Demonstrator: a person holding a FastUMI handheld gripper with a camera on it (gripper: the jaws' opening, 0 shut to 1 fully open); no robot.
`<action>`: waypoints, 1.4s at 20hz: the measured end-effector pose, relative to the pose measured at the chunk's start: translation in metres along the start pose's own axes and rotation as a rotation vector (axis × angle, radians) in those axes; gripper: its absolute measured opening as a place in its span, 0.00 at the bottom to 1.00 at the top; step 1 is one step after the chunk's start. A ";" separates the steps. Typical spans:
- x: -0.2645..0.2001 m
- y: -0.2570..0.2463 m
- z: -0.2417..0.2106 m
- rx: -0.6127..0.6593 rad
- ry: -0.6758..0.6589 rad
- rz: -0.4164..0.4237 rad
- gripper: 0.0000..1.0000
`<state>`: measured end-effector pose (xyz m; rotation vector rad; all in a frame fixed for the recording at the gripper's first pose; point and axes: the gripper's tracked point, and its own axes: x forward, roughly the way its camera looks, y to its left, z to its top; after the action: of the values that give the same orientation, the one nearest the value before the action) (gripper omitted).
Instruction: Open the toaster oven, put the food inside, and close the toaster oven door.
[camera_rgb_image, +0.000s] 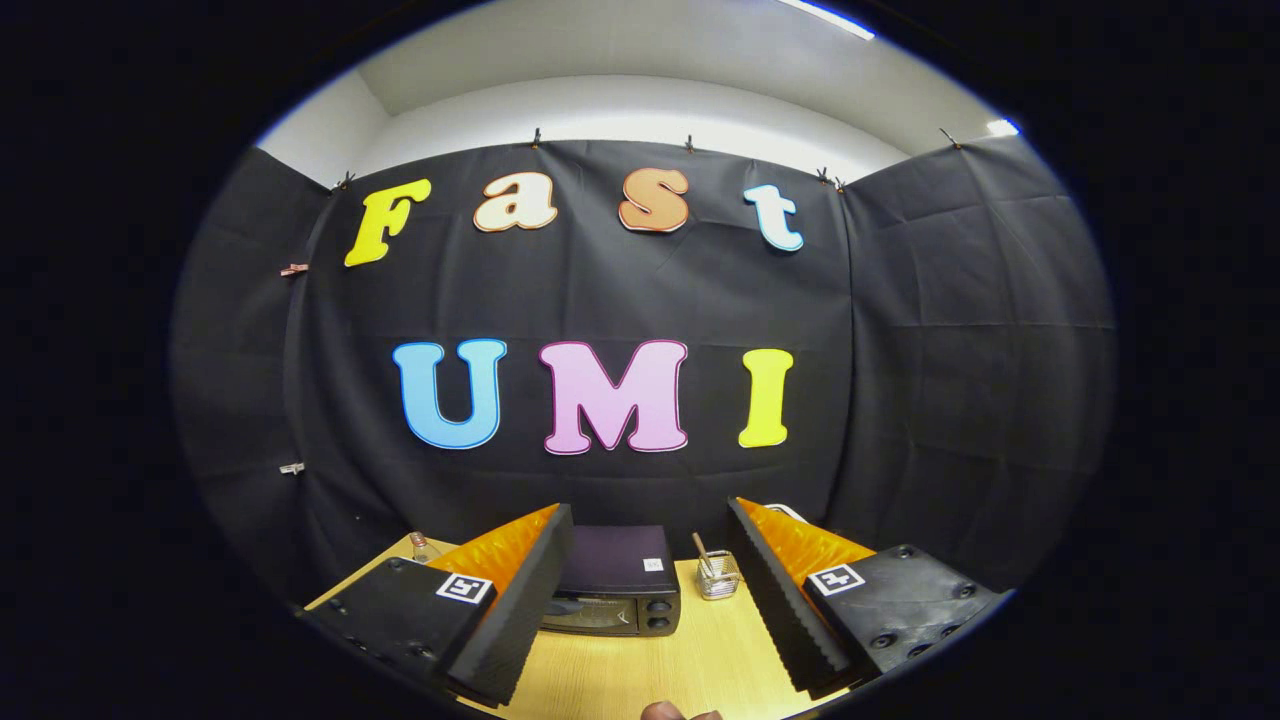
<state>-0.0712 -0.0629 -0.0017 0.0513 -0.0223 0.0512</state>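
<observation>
Gripper (650, 590) fingers apart, empty, held high. Toaster oven (615, 592) low centre on worktop (700, 660), beyond fingers, door looks closed. Food unseen; fits before opening or after closing.

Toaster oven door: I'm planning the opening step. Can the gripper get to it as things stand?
Probably yes: the toaster oven sits beyond the open gripper, door shut, with bare table between. The wire holder stands aside.

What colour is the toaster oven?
Black, going by the gripper view: the toaster oven sits beyond the open gripper.
</observation>
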 end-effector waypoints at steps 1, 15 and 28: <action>0.000 0.000 0.001 0.000 -0.001 -0.001 0.99; -0.001 -0.006 0.002 0.000 -0.008 -0.004 0.99; -0.001 -0.011 0.001 -0.002 -0.016 -0.010 0.99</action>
<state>-0.0720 -0.0740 -0.0009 0.0494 -0.0382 0.0410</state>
